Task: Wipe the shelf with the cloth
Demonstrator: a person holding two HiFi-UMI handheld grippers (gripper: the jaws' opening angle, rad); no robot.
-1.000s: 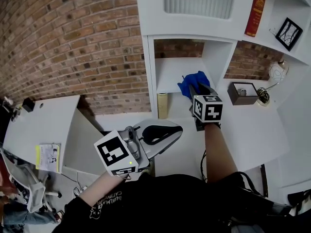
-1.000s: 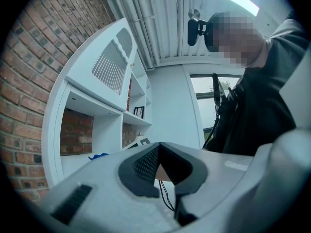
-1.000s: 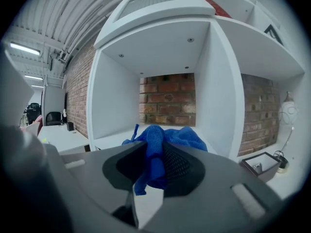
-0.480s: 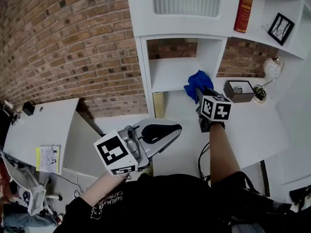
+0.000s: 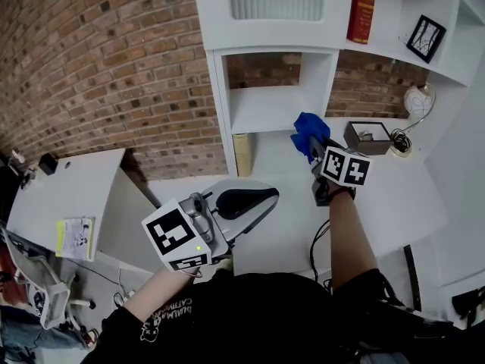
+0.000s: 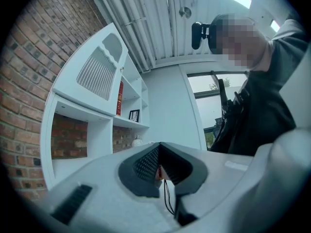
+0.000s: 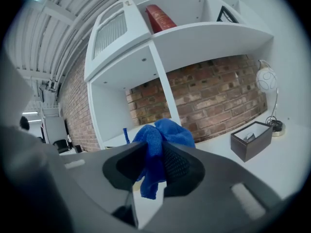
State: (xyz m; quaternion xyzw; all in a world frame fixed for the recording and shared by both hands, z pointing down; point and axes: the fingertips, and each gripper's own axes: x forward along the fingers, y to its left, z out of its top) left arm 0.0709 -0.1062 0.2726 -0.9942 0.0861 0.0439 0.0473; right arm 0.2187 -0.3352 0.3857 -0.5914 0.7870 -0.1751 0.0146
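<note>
The right gripper view looks straight along the right hand-held gripper (image 7: 155,165), whose jaws are clamped on a bunched blue cloth (image 7: 158,139); a fold pokes up above the pads and a tail hangs below them. The head view shows the same cloth (image 5: 308,132) from above, at the tip of that hand-held gripper (image 5: 316,149), just beside the right post of the white shelf (image 5: 271,109) and over the white counter (image 5: 394,203); whether it touches either surface cannot be told. Only the left gripper view shows the person's dark-clad torso, a window and a ribbed ceiling. There the left hand-held gripper (image 6: 159,171) has its jaws drawn together with nothing gripped, a thin black cord hanging below them. In the head view it (image 5: 254,202) is held low, well apart from the shelf, aimed toward the counter. The head view alone takes in a side desk (image 5: 68,192) at the left with a printed sheet (image 5: 76,238) on it. A dark open box (image 5: 369,136) stands on the counter right of the cloth; the right gripper view (image 7: 251,140) shows something small and pale inside it, too small to name. A red book (image 5: 362,6) stands in the upper shelf, and a white globe (image 7: 266,80) stands beyond the box.
</note>
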